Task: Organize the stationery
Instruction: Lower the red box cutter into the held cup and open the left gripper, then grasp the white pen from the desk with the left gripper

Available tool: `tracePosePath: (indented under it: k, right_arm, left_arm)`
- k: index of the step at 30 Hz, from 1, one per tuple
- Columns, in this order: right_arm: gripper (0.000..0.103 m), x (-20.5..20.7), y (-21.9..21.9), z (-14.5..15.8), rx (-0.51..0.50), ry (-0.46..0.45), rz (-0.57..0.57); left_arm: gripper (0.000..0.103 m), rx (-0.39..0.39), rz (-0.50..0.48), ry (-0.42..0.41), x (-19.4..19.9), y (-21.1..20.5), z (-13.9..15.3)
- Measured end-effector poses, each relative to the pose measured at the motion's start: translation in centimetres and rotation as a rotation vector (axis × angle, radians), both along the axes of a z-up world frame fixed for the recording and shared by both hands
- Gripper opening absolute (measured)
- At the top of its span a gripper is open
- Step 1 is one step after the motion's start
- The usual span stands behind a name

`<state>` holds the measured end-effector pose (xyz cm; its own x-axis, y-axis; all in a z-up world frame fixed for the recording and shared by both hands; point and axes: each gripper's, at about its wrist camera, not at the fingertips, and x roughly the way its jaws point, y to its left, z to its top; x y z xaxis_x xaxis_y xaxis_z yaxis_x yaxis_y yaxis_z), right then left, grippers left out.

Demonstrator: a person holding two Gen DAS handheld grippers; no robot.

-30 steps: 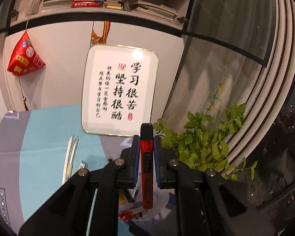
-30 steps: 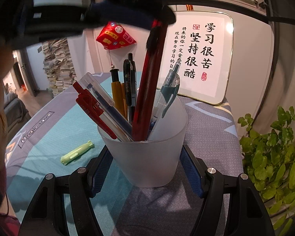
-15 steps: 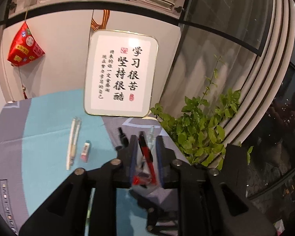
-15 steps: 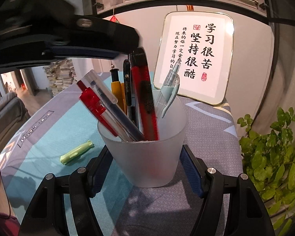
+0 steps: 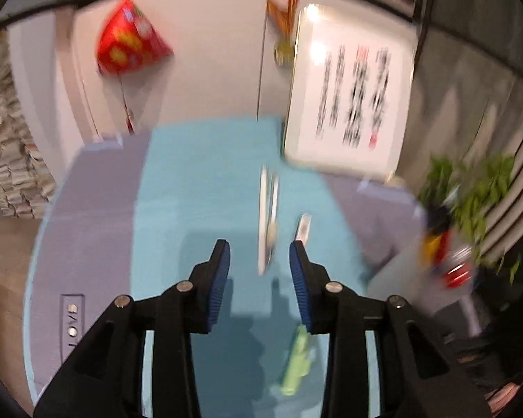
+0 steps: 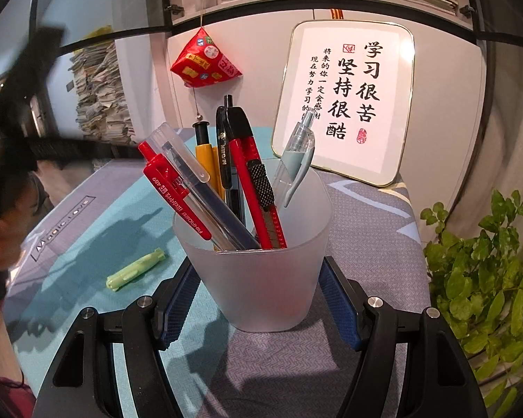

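Right gripper [image 6: 259, 299] pinches a frosted translucent plastic cup [image 6: 261, 278], tapered with a rounded rim, blue ribbed pads pressed flat on both its sides. The cup stands on the tabletop [image 6: 366, 244], which is covered by a woven grey and teal mat printed "Magic Love" near its edge.

Inside the cup, all leaning: a red utility knife [image 6: 252, 174] with black ridged slider and black cap end, a red click pen [image 6: 174, 195] with white printed lettering, a clear-capped pen [image 6: 177, 153], a yellow pen [image 6: 205, 153], a black pen [image 6: 223, 146] and a pale blue-grey clip pen [image 6: 296, 160].

A pale green highlighter [image 6: 136, 269], stubby and matte, lies on the teal patch left of the cup, apart from it.

Left gripper [image 5: 259, 257] has its jaws spread, having just been opening, nothing between the pads, above the teal mat. That view is motion-blurred; two thin white sticks [image 5: 266, 223], probably pens, and a small eraser-like block [image 5: 303, 226] lie beyond its tips.

A framed calligraphy board [image 6: 345, 101] leans on the wall, and a red pyramid ornament [image 6: 205, 62] hangs beside it.
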<state>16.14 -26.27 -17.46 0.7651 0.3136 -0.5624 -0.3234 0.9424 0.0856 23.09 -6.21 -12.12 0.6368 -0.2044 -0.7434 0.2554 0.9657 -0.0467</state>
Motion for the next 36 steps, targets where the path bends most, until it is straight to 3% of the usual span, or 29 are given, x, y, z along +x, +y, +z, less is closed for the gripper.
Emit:
tracePosePath:
  k: [5, 16, 17, 19, 22, 25, 30, 34, 36]
  right_arm:
    - [0.071, 0.0, 0.0, 0.0, 0.000, 0.000, 0.000]
    - [0.071, 0.0, 0.0, 0.0, 0.002, 0.003, -0.001]
    - [0.071, 0.0, 0.0, 0.0, 0.001, 0.003, -0.001]
    - [0.071, 0.0, 0.0, 0.0, 0.000, 0.006, -0.001]
    - [0.071, 0.0, 0.1, 0.0, -0.004, 0.013, -0.001]
    - [0.071, 0.0, 0.1, 0.0, -0.006, 0.012, -0.002]
    - [0.071, 0.0, 0.1, 0.0, -0.005, 0.013, -0.002]
    - [0.071, 0.1, 0.2, -0.1, -0.015, 0.015, -0.005]
    - [0.071, 0.1, 0.2, -0.1, -0.016, 0.015, -0.005]
  left_arm:
    - [0.032, 0.080, -0.020, 0.046, 1.7, -1.0, -3.3]
    - [0.035, 0.154, -0.018, 0.058, 5.1, -2.9, -5.6]
    - [0.033, 0.144, -0.022, 0.058, 5.2, -2.7, -5.7]
    - [0.017, 0.114, -0.030, 0.072, 5.3, -2.5, -5.8]
    - [0.015, 0.071, -0.029, 0.119, 5.1, -1.7, -5.7]
    - [0.015, 0.057, -0.029, 0.151, 3.6, -0.2, -5.6]
    - [0.015, 0.116, -0.053, 0.177, -2.3, 2.6, -5.6]
    - [0.016, 0.115, -0.084, 0.216, -6.1, 4.6, -5.7]
    - [0.027, 0.101, -0.083, 0.200, -6.5, 5.1, -5.1]
